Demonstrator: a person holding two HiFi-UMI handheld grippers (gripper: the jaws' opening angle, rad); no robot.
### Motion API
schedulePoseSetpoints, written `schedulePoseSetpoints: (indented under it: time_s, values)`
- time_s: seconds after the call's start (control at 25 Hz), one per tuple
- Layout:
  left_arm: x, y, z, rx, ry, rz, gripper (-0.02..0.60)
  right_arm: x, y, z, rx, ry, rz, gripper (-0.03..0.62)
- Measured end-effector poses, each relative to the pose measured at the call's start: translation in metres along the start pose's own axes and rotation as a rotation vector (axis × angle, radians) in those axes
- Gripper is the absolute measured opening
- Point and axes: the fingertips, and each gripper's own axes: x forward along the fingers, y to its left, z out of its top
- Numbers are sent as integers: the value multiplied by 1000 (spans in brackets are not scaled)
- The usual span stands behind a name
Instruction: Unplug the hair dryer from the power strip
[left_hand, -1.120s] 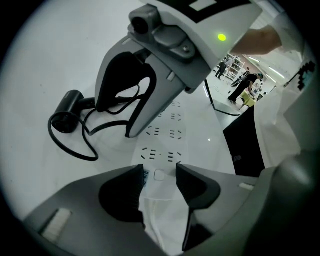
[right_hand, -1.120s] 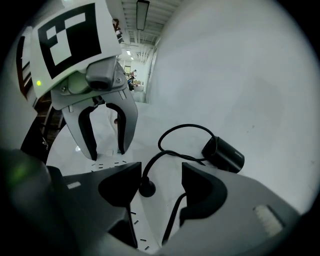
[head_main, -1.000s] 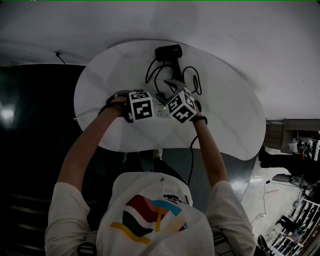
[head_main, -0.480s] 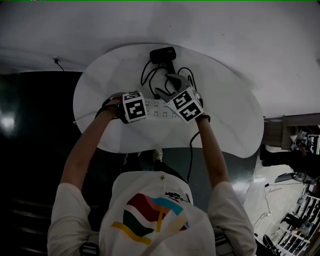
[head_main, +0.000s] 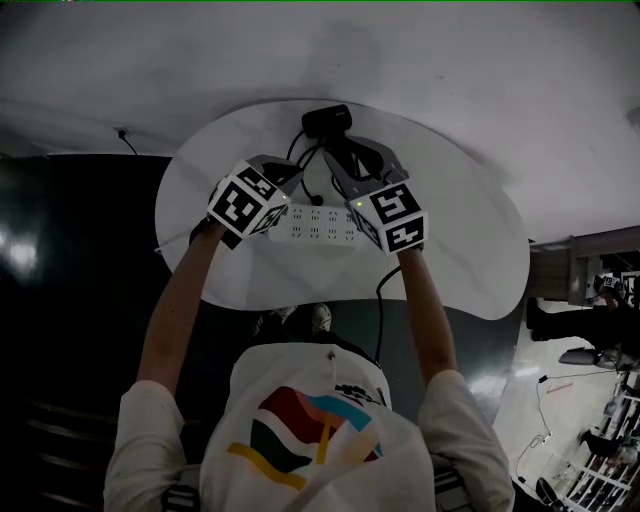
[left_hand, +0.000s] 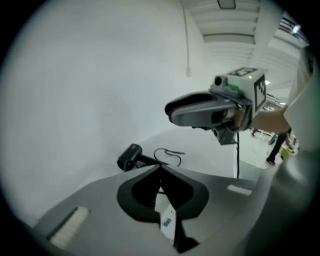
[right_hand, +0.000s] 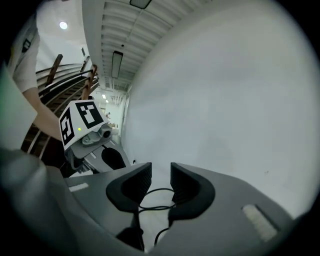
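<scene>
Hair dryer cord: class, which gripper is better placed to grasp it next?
Probably the right gripper: its fingers, though just closing, stand apart and empty, the cord looping in line beyond them. The left gripper has shut fingers.

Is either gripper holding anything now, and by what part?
Nothing held. The left gripper is shut and empty; the right gripper has just been closing, jaws apart, nothing between them.

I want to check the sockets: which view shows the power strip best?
The head view: the power strip lies on the table, socket rows facing the camera. The left gripper view shows only a white sliver behind its jaws, possibly the strip. The right gripper view shows none of it, just black cord.
</scene>
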Motion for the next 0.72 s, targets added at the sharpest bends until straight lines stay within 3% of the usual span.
schedulePoseSetpoints:
  time_s: [0.28,0.52,0.72]
  values:
    - [-88,4,71,-191,-394,277,0,-54,1,74,9,-219,-166,15]
    - [-166,-25,109,-230,-678,469,0,-99,26,106,-19,-349,-255,15]
    - [-210,-48,116,-225,-806,581,0,-132,44,114,-70,-415,-337,15]
